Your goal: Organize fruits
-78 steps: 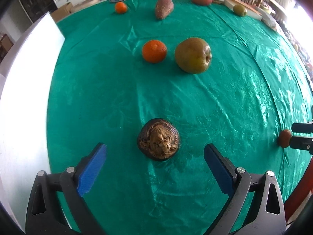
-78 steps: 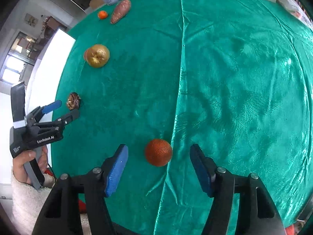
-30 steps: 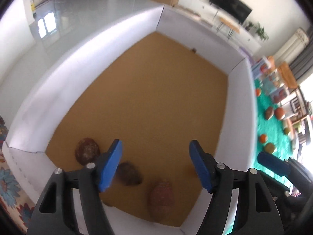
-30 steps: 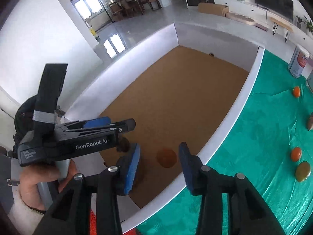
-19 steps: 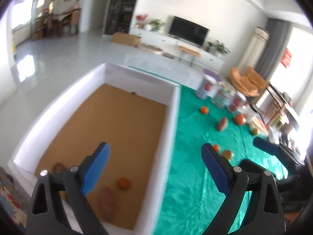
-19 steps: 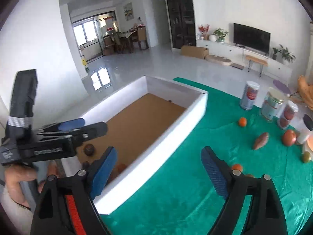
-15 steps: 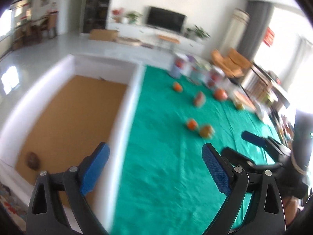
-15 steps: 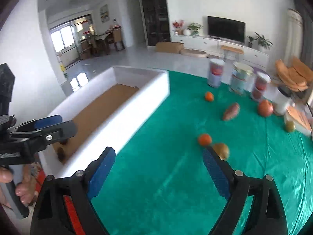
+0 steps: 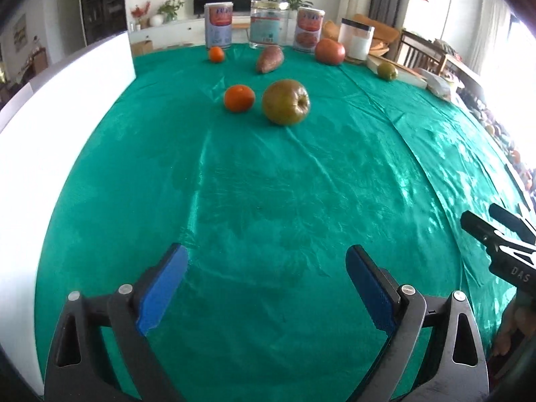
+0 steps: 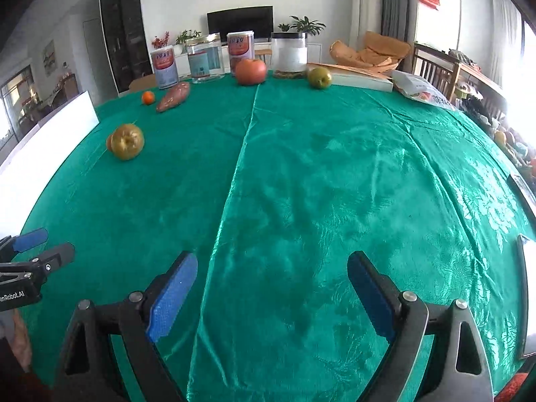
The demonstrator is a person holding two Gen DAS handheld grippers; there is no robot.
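Left wrist view: a brownish-green apple is sitting just beside an orange on the green tablecloth, well beyond the left gripper, gaping empty; the right gripper is likewise hanging wide, holding nothing.

Bright daylight, right-side glare, fisheye warp

We saw the worktop under a green cloth. On it lay a brownish apple just beside an orange, with a sweet potato, a small orange, a tomato, a green fruit and tins farther back.
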